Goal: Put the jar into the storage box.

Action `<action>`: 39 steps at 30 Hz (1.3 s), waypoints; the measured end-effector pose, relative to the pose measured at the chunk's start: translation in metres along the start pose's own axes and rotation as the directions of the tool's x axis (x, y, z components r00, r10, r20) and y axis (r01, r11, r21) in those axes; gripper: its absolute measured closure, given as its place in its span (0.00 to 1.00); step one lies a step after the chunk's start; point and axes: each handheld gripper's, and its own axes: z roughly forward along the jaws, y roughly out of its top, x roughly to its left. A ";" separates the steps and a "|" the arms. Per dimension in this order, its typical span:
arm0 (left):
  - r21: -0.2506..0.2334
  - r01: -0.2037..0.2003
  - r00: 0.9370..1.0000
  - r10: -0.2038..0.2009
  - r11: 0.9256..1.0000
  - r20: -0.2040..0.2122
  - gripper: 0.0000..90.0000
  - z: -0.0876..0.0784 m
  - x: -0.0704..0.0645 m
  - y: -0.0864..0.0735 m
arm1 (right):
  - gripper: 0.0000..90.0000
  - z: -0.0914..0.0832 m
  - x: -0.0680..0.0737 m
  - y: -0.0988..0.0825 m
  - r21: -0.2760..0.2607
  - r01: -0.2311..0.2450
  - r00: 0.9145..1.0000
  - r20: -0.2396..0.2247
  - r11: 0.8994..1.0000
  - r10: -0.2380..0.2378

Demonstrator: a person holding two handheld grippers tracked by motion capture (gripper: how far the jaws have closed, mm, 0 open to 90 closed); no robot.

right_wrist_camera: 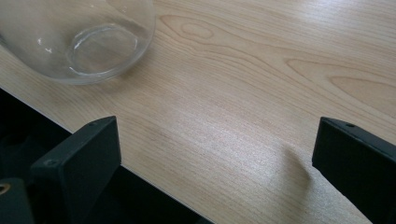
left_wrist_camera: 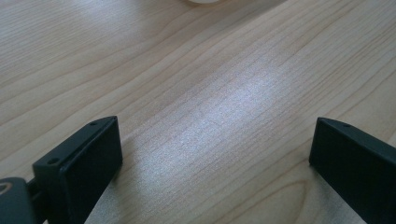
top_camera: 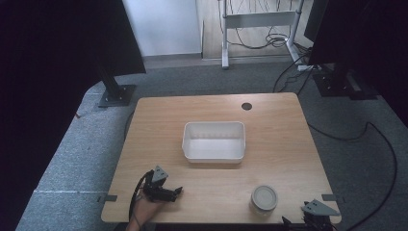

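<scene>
While both tongs rest low at the near edge of the light wooden surface (top_camera: 288,144), the left tongs (top_camera: 163,191) and right tongs (top_camera: 315,216) each gape wide with nothing between them. A white rectangular plastic tub (top_camera: 214,141) sits mid-surface; a round clear glass jar (top_camera: 264,198) stands near the right tongs.

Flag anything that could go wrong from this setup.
1. The jar stands near the table's front edge, close to the right gripper; a nudge from the open jaws could tip it or push it off.
2. It looks like clear glass in the right gripper view, so it may slip or break.
3. The left gripper, open, would need a long reach across to help.
</scene>
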 end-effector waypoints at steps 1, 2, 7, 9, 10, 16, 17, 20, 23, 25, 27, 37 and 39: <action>0.000 -0.001 1.000 0.001 1.000 0.000 0.02 0.000 0.000 0.000 | 0.01 0.000 0.001 0.000 -0.002 0.004 1.000 0.000 1.000 -0.004; 0.000 0.000 1.000 0.000 1.000 0.000 0.02 0.000 0.000 0.000 | 0.01 0.000 0.001 0.000 -0.003 0.006 1.000 0.000 1.000 -0.006; 0.000 0.000 1.000 0.000 1.000 0.000 0.02 0.000 0.000 0.000 | 0.02 0.000 0.002 0.000 0.006 0.014 1.000 0.000 1.000 -0.014; 0.000 -0.001 1.000 0.001 1.000 0.000 0.02 0.000 0.000 0.000 | 0.02 0.000 0.002 0.000 0.009 0.019 1.000 0.004 1.000 -0.019; 0.000 0.000 1.000 0.000 1.000 -0.001 0.02 0.000 0.000 0.000 | 0.02 0.000 0.002 0.000 0.009 0.020 1.000 0.005 1.000 -0.021; 0.000 0.001 1.000 -0.001 1.000 -0.002 0.02 0.000 0.000 0.000 | 0.02 0.001 0.003 0.000 0.019 0.024 1.000 0.007 1.000 -0.024; 0.000 0.001 1.000 -0.001 1.000 -0.001 0.02 0.000 0.000 0.000 | 0.02 0.001 0.003 0.000 0.020 0.024 1.000 0.006 1.000 -0.024; 0.000 0.001 1.000 -0.001 1.000 -0.002 0.02 0.000 0.000 0.000 | 0.02 0.001 0.003 0.000 0.021 0.023 1.000 0.006 1.000 -0.023; 0.000 0.001 1.000 -0.001 1.000 -0.002 0.02 0.000 0.000 0.000 | 0.02 0.001 0.003 0.000 0.019 0.021 1.000 0.008 1.000 -0.021; 0.000 0.001 1.000 -0.001 1.000 -0.002 0.02 0.000 0.000 0.000 | 0.02 0.001 0.003 0.000 0.014 0.017 1.000 0.002 1.000 -0.017; 0.000 0.001 1.000 -0.001 1.000 -0.002 0.02 0.000 0.000 0.000 | 0.01 0.000 0.004 0.001 0.008 0.013 1.000 -0.003 1.000 -0.013; 0.000 0.001 1.000 -0.001 1.000 -0.002 0.02 0.000 0.000 0.000 | 0.00 0.001 0.010 0.005 -0.004 0.027 0.999 -0.026 1.000 -0.027; 0.000 0.001 1.000 -0.001 1.000 -0.002 0.02 0.000 0.000 0.000 | 0.00 0.001 0.011 0.006 -0.008 0.031 0.999 -0.030 0.999 -0.031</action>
